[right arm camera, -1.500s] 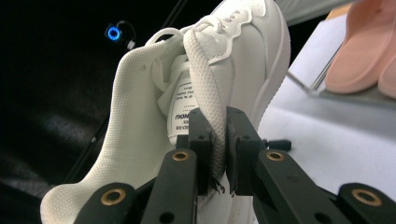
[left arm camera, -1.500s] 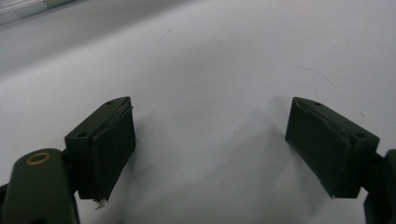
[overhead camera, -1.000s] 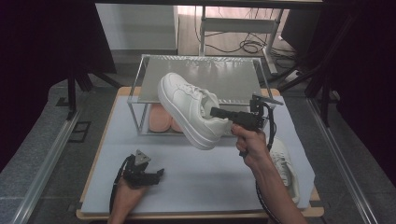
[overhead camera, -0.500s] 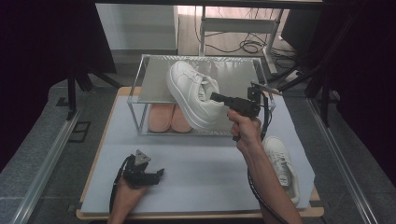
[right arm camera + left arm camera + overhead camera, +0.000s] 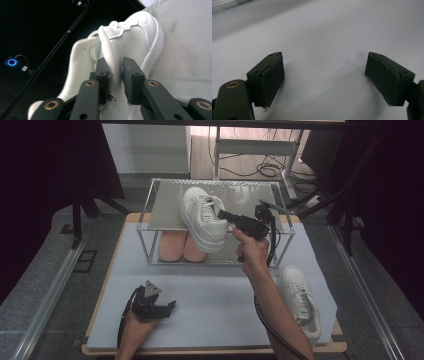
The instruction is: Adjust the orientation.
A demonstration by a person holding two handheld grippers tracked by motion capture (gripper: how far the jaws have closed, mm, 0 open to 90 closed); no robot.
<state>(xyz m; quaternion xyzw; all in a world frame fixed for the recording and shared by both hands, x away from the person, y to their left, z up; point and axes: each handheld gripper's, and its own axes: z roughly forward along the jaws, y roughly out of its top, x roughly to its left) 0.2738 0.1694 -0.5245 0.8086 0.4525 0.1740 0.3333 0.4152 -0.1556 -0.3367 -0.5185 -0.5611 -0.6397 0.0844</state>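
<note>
A white sneaker [image 5: 202, 217] hangs over the top shelf of the metal rack [image 5: 164, 206], its toe toward the near edge. My right gripper [image 5: 223, 214] is shut on the sneaker's collar; in the right gripper view the pads [image 5: 130, 75] pinch the white padded edge of the sneaker [image 5: 117, 57]. A second white sneaker [image 5: 300, 296] lies on the mat at the right. My left gripper [image 5: 167, 307] rests low near the front left of the mat, open, and in the left gripper view its fingers [image 5: 272, 77] stand wide apart over bare mat.
A pair of pink insoles or slippers [image 5: 180, 246] lies on the rack's lower level. The grey mat [image 5: 220, 305] covers a wooden table [image 5: 120, 237]. Black frame legs and cables stand beyond the rack.
My right gripper has carried the white sneaker up and away from me, from in front of the rack to over its top shelf. The left gripper has stayed put.
</note>
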